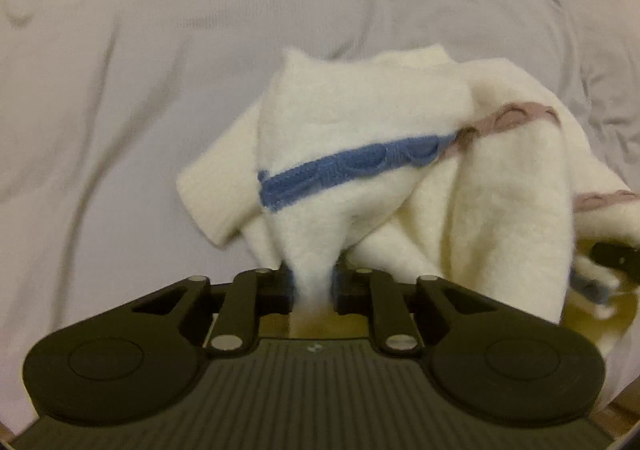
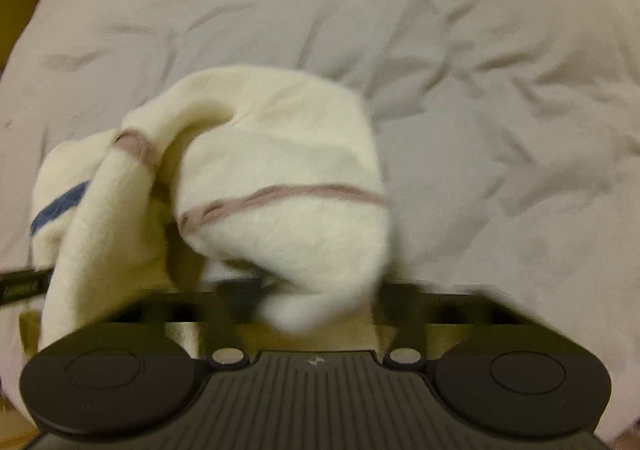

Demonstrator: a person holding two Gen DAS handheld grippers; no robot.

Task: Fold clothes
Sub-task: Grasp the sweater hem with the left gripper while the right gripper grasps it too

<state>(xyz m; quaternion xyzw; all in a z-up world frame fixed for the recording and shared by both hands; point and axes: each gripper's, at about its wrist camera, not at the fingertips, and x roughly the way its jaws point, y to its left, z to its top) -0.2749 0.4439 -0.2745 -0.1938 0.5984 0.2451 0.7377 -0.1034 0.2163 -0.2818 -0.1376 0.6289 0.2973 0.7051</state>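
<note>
Cream knit sweater [image 1: 360, 122] fills the middle and right of the left wrist view, bunched into soft folds and lifted at the lower centre of the frame. The left tool [image 1: 313, 292] is clamped on a narrow gather of that fabric, its two black fingers pressed against the cloth from either side, with the pinched material running down between them toward the camera. A blue stripe [image 1: 344, 170] crosses the sweater from centre-left toward the right, where it meets a dusty pink stripe [image 1: 516, 115] that continues to the upper right of the garment. A ribbed cuff or hem end sticks out at the left of the bundle, resting on the wrinkled white bedsheet [image 1: 120, 90] that covers the rest of the frame.

In the right wrist view the same sweater [image 2: 280, 154] sits at centre-left, heaped up in a rounded fold with the pink stripe [image 2: 280, 192] curving across it and a short piece of the blue stripe [image 2: 60, 206] at the far left. The right tool [image 2: 320, 306] appears closed on a wad of the knit at the lower centre, though that area is blurred and the finger edges are smeared. The bedsheet [image 2: 500, 90], creased and pale, spreads across the right and top of the frame. A dark part of the other tool shows at the left edge.
</note>
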